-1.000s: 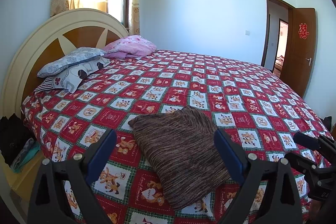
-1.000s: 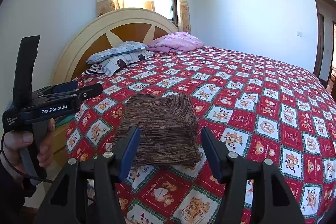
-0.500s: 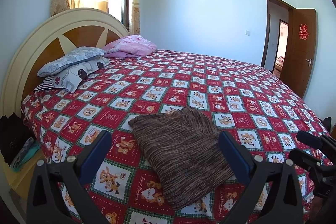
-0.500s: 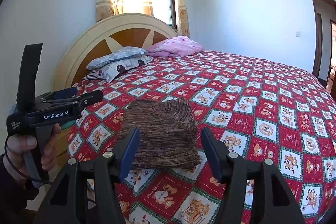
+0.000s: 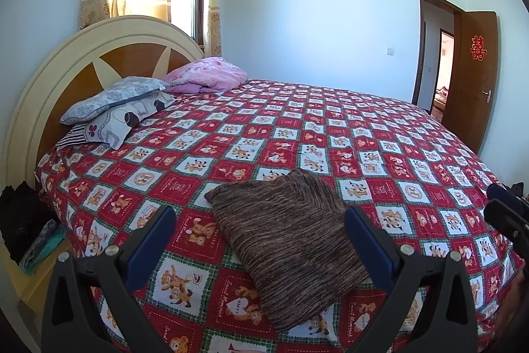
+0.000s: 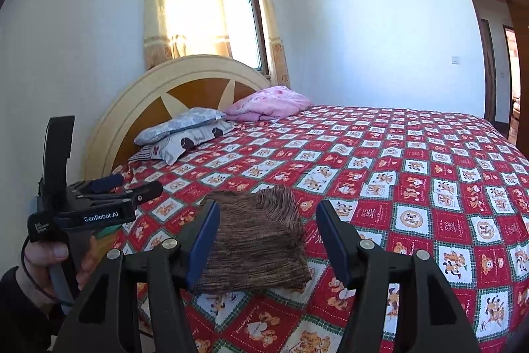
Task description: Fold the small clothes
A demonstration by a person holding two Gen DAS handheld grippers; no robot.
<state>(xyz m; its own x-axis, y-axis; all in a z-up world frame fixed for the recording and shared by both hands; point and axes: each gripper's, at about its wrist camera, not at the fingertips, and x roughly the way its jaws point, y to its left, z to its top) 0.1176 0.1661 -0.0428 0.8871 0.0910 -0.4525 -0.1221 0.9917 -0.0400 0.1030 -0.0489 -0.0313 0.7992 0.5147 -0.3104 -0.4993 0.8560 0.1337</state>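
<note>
Garment: brown striped knit piece (image 5: 291, 240), lying in a folded bundle on the near part of the bed, close to its near edge.
Left claw (image 5: 258, 240): jaws wide apart, nothing between the blue pads; it hangs above the near end of the garment and does not touch it.
Right claw (image 6: 267, 240): jaws partly apart, also holding nothing; the garment shows in the gap between the pads but lies beyond them, on the bed (I see no contact).
Person: a hand (image 6: 49, 257) holds the handle of the left claw, seen at the left in the right wrist view.
Garment shape: wider at the near end, narrowing to a point at the far end; the edges look rounded and thick, so I judge that it is doubled already.
Bedcover (image 5: 330, 128): red and white squares with bear pictures, flat and smooth around the garment.
Farther out: two pillows (image 5: 119, 108) stacked by the headboard (image 5: 66, 68), and a pink quilt (image 5: 208, 75) beside them, all well apart from the garment.
Step in hand: probably letting go and checking the fold, or getting ready for the next fold; I cannot tell which.
How to do it well: bring each claw to one near corner, pinch all layers together and not only the top one, lift both sides evenly, lay the cloth over toward the far end, then press flat.
Risk: the knit is soft and may slide or open if only one side is pulled.
</note>
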